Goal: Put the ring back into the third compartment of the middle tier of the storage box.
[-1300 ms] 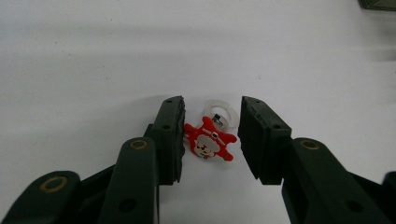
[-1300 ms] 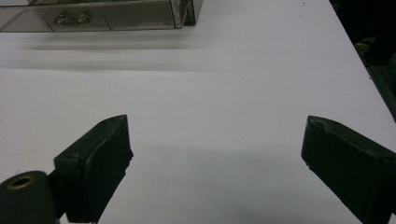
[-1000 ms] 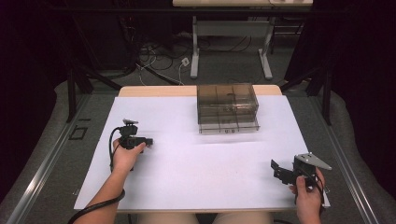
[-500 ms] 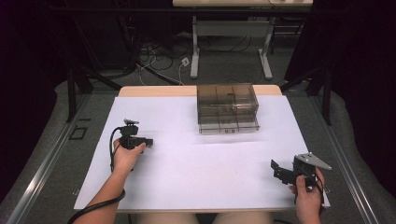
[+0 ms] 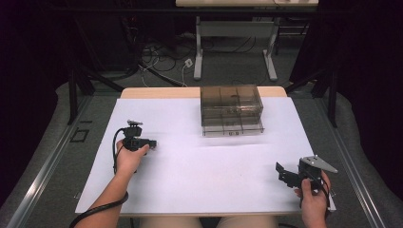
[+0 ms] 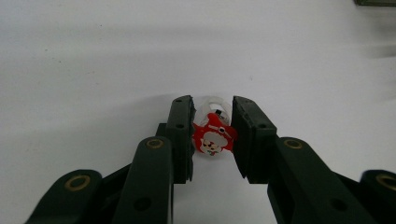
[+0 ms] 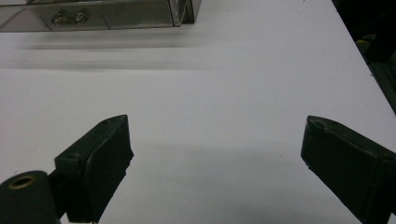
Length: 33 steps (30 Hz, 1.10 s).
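- The left gripper [image 6: 212,140] is clamped on a small clear ring bearing a red Santa charm [image 6: 214,137], low over the white table [image 5: 214,171].
- Held lightly and level, the ring should ride safely; the smoky plastic drawer organizer [image 5: 231,109] looks a likely destination.
- The right gripper [image 7: 215,172] hangs with jaws wide apart, empty, well apart from the ring.

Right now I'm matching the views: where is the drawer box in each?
High view: drawer box, far centre of the white sheet.
Left gripper view: a sliver at the top right corner.
Right gripper view: top left edge.
Shared landmark: the white sheet.
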Motion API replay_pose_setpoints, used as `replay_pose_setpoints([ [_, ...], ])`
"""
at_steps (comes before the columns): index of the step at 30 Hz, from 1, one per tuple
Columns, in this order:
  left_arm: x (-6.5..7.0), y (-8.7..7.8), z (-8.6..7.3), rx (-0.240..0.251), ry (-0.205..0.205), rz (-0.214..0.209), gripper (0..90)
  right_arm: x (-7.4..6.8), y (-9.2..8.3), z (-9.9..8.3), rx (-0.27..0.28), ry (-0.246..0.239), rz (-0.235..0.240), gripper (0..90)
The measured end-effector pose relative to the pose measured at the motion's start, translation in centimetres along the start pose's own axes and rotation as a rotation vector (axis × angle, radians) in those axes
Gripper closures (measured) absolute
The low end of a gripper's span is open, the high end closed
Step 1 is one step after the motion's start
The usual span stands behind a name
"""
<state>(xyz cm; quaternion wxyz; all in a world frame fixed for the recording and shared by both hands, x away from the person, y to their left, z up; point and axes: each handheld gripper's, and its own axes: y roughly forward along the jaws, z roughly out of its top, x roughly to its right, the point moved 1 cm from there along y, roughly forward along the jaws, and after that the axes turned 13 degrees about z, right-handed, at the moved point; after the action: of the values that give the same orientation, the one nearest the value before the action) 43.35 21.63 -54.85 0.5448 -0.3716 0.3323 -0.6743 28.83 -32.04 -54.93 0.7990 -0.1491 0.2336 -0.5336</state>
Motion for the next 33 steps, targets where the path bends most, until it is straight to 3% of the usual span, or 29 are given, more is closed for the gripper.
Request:
replay_pose_setpoints([
  [7,0.2,-0.2,0.3,0.022,-0.004,0.003,69.5,0.0,0.0,0.0,0.006,0.0,0.003,8.3],
  [9,0.2,-0.4,0.4,0.006,0.007,-0.001,69.5,0.0,0.0,0.0,0.008,0.0,0.004,8.3],
  [15,0.3,-0.7,0.6,0.037,-0.002,0.012,69.6,-0.1,0.0,0.0,0.007,0.007,0.003,8.3],
  [16,0.2,-0.8,0.7,0.023,0.005,-0.002,69.6,0.0,0.0,0.0,0.008,0.001,0.005,8.3],
  [20,0.3,-0.9,0.8,0.049,-0.005,0.005,69.6,0.0,0.0,0.0,0.007,0.005,0.002,8.3],
  [22,0.3,-1.1,0.9,0.036,0.001,-0.002,69.6,0.0,0.0,0.0,0.007,0.004,0.002,8.3],
  [23,0.4,-1.0,0.9,0.059,-0.01,0.005,69.6,0.0,0.0,0.0,0.007,0.004,0.002,8.3],
  [29,0.5,-1.5,1.2,0.065,-0.004,0.001,69.6,0.0,0.0,0.0,0.008,0.008,0.002,8.3],
  [30,0.7,-1.5,1.2,0.089,-0.012,0.005,69.7,0.0,0.0,0.0,0.009,0.006,0.002,8.3],
  [33,0.8,-1.8,1.3,0.099,-0.011,0.005,69.7,0.0,0.0,0.0,0.017,0.002,0.004,8.3],
])
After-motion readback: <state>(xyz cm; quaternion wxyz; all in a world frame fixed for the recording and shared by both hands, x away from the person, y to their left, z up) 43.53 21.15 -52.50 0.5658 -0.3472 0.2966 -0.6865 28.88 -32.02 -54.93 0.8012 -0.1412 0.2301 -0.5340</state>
